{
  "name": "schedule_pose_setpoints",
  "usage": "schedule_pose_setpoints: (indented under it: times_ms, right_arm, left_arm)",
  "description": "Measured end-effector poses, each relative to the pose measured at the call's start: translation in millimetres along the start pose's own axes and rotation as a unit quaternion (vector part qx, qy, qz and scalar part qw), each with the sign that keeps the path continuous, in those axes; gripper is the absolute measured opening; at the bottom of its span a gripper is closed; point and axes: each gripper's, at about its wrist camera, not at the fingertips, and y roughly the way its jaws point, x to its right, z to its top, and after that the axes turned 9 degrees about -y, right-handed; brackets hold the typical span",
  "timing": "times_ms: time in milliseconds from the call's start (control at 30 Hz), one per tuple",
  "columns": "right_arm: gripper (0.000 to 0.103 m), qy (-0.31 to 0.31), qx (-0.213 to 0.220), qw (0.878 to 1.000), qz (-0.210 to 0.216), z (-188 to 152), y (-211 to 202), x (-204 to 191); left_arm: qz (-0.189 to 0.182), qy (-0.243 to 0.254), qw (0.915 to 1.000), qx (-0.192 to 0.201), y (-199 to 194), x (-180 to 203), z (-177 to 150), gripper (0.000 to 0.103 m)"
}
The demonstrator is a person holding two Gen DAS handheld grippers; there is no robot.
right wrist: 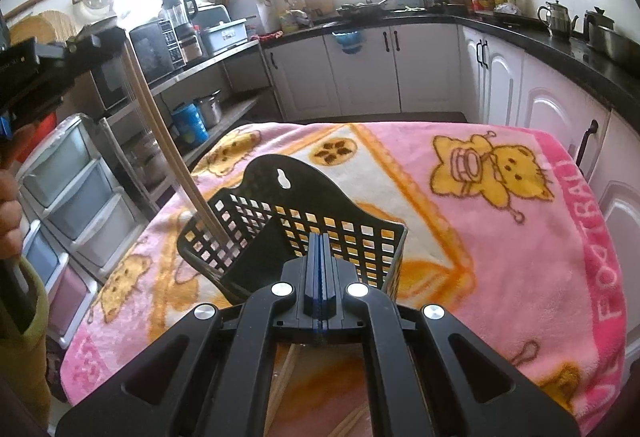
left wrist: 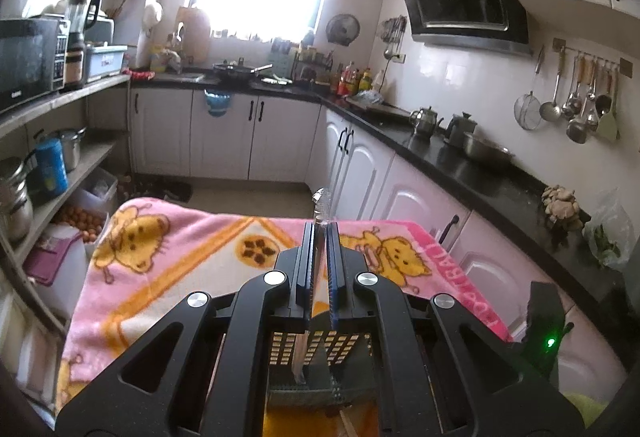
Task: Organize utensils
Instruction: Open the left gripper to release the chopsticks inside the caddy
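Observation:
A black perforated utensil basket (right wrist: 352, 233) stands on a pink blanket (right wrist: 500, 237) printed with yellow cats. My left gripper (right wrist: 100, 39), at the upper left of the right wrist view, is shut on a pair of wooden chopsticks (right wrist: 172, 145). They slant down, and their lower ends rest inside the basket's left compartment. In the left wrist view my left gripper (left wrist: 321, 227) pinches the chopsticks, a crinkled clear wrap (left wrist: 322, 197) sticks out past its tips, and the basket (left wrist: 344, 349) lies below it. My right gripper (right wrist: 320, 237) is shut on nothing, just in front of the basket.
More loose chopsticks (right wrist: 286, 377) lie on the blanket under my right gripper. A person's hand (right wrist: 8, 205) is at the left edge. Plastic drawers (right wrist: 72, 189) and shelves stand to the left. A black counter (left wrist: 460, 161) with kettles and a steel bowl runs along the right.

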Motion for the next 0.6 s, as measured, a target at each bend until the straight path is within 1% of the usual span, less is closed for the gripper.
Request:
schedule_pose_setpoints:
  times_ms: [100,167,200,233,300,400,467,500,533,600]
  right_arm:
    - [0.002,-0.003,-0.003,1.0,-0.006,0.0,3.7,0.1]
    - [0.012,-0.004,-0.004,1.0,-0.01,-0.4,4.7,-0.7]
    - [0.021,-0.004,-0.004,1.0,-0.012,-1.2,5.0,-0.6]
    - [0.025,-0.004,-0.003,1.0,-0.013,-1.8,5.2,0.1]
    - [0.026,-0.005,-0.002,1.0,-0.013,-3.1,4.6,0.3]
    - [0.033,-0.004,0.0,1.0,-0.015,-4.3,3.0,1.1]
    - [0.035,-0.003,0.0,1.0,-0.016,-4.5,3.0,2.2]
    - [0.035,-0.003,0.0,1.0,-0.016,-4.7,3.0,2.3]
    - [0.035,-0.003,0.0,1.0,-0.017,-4.9,2.8,2.2]
    - [0.037,-0.003,0.0,1.0,-0.016,-4.4,2.9,2.3]
  left_arm:
    - [0.0,0.0,1.0,-0.009,6.8,-2.9,-6.4,0.001]
    - [-0.001,-0.002,0.9999,-0.015,10.5,-5.1,-9.8,0.001]
    - [-0.001,-0.003,0.9999,-0.017,11.8,-6.2,-10.4,0.001]
    - [-0.001,-0.005,0.9998,-0.02,13.4,-7.4,-11.6,0.001]
    - [0.001,-0.005,0.9997,-0.023,15.7,-9.4,-13.5,0.001]
    - [0.002,-0.007,0.9996,-0.029,18.5,-11.0,-15.5,0.003]
    - [0.003,-0.007,0.9995,-0.031,19.3,-11.5,-17.3,0.007]
    - [0.005,-0.007,0.9994,-0.032,19.8,-11.8,-18.2,0.011]
    - [0.005,-0.008,0.9994,-0.034,20.2,-12.5,-19.0,0.014]
    - [0.006,-0.01,0.9993,-0.036,20.0,-13.8,-20.0,0.015]
